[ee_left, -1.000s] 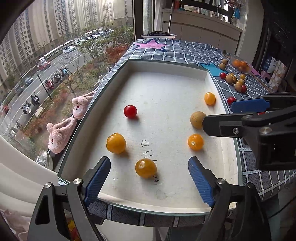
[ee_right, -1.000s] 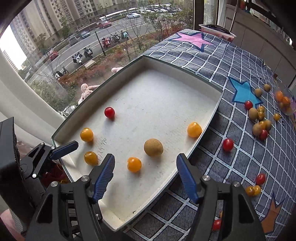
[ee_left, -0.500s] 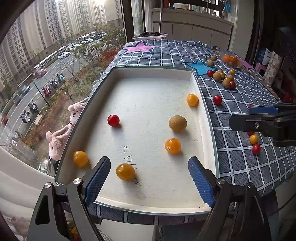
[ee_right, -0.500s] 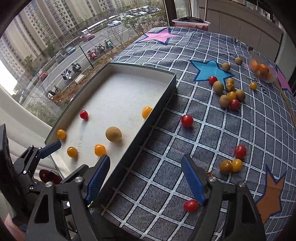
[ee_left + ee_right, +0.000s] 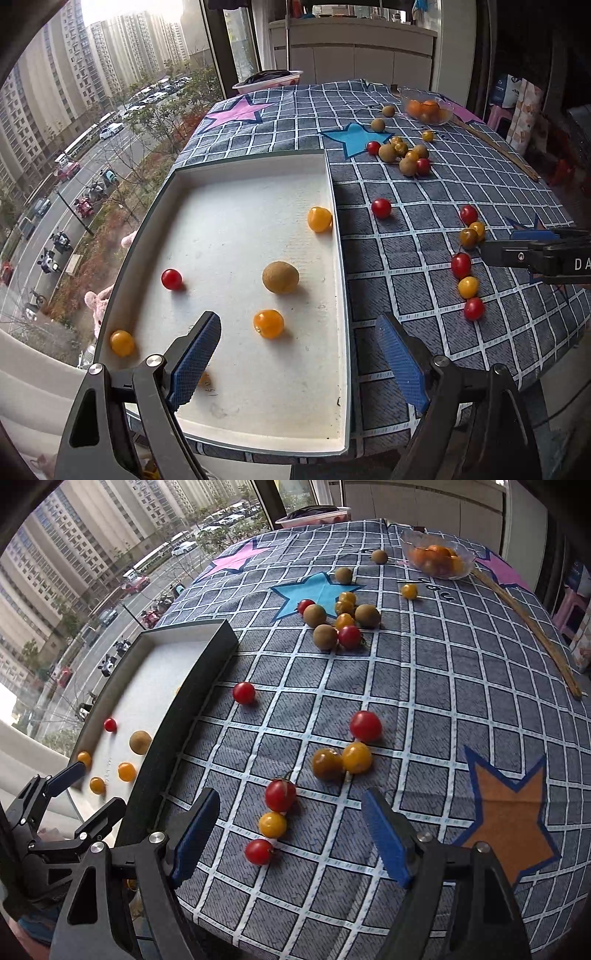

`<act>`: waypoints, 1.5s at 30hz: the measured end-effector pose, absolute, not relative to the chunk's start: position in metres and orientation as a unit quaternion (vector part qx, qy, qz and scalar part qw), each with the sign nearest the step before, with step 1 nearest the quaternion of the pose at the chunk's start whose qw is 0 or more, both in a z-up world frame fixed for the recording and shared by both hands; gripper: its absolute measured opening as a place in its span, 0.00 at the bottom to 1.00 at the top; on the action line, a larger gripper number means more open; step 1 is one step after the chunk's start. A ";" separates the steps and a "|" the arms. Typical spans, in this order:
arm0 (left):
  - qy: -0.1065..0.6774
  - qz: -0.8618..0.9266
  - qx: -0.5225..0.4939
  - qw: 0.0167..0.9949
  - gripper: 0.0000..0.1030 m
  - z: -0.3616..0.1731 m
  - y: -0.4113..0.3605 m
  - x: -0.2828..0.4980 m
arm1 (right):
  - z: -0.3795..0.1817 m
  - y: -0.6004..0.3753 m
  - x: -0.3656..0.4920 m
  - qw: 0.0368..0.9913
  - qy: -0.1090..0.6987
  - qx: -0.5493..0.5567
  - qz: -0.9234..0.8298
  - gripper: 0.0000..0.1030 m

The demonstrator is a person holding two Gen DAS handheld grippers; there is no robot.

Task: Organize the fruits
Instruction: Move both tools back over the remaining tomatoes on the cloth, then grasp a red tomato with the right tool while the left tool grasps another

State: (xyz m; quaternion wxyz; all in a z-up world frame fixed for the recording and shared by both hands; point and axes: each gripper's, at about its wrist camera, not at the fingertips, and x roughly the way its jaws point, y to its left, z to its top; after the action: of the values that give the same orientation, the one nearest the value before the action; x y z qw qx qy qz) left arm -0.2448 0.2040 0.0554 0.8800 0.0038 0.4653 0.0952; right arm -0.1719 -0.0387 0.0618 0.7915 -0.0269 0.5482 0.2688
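A white tray (image 5: 236, 413) with dark walls sits at the table's left edge and holds a red tomato (image 5: 171, 279), a brown fruit (image 5: 280, 277) and several yellow tomatoes. My left gripper (image 5: 299, 354) is open and empty above the tray's near right side. My right gripper (image 5: 291, 834) is open and empty over the cloth, just behind a red tomato (image 5: 259, 852), a yellow tomato (image 5: 272, 825) and a stemmed red tomato (image 5: 280, 795). More tomatoes (image 5: 356, 757) lie beyond. The right gripper also shows in the left wrist view (image 5: 532, 251).
A checked grey cloth with star prints (image 5: 509, 808) covers the table. A cluster of brown fruits and tomatoes (image 5: 343, 622) lies mid-table. A glass bowl of oranges (image 5: 437, 557) stands at the back. A wooden stick (image 5: 535, 635) lies at the right. A window is to the left.
Both grippers have swung to the right. The right gripper has left the tray and is now over the loose tomatoes on the cloth. Both stay open.
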 end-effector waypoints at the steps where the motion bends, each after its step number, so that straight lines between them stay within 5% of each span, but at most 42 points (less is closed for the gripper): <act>1: 0.465 0.092 0.004 0.881 0.84 0.056 0.200 -0.242 | 0.061 -0.047 -0.171 0.794 0.548 -0.026 0.262 0.80; 20: 0.479 0.055 0.017 0.876 0.84 0.043 0.145 -0.156 | 0.047 -0.097 -0.140 0.816 0.542 0.010 0.202 0.79; 27: 0.489 0.061 0.028 0.870 0.84 0.031 0.145 -0.128 | 0.045 -0.075 -0.122 0.814 0.538 0.013 0.220 0.59; 38: 0.496 0.063 0.058 0.864 0.83 0.019 0.143 -0.110 | 0.034 -0.044 -0.111 0.803 0.543 -0.023 0.244 0.49; 41: 0.507 0.053 0.053 0.859 0.65 0.014 0.144 -0.107 | 0.034 -0.036 -0.112 0.803 0.540 -0.044 0.247 0.40; 45: 0.507 0.044 0.021 0.860 0.57 0.011 0.151 -0.105 | 0.034 -0.029 -0.117 0.804 0.533 -0.073 0.252 0.25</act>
State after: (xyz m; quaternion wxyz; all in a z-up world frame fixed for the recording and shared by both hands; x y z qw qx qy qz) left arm -0.1053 0.1508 0.0112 0.8605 0.0212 0.5072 0.0436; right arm -0.1168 -0.0293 0.0342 0.8042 -0.0734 0.5333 0.2518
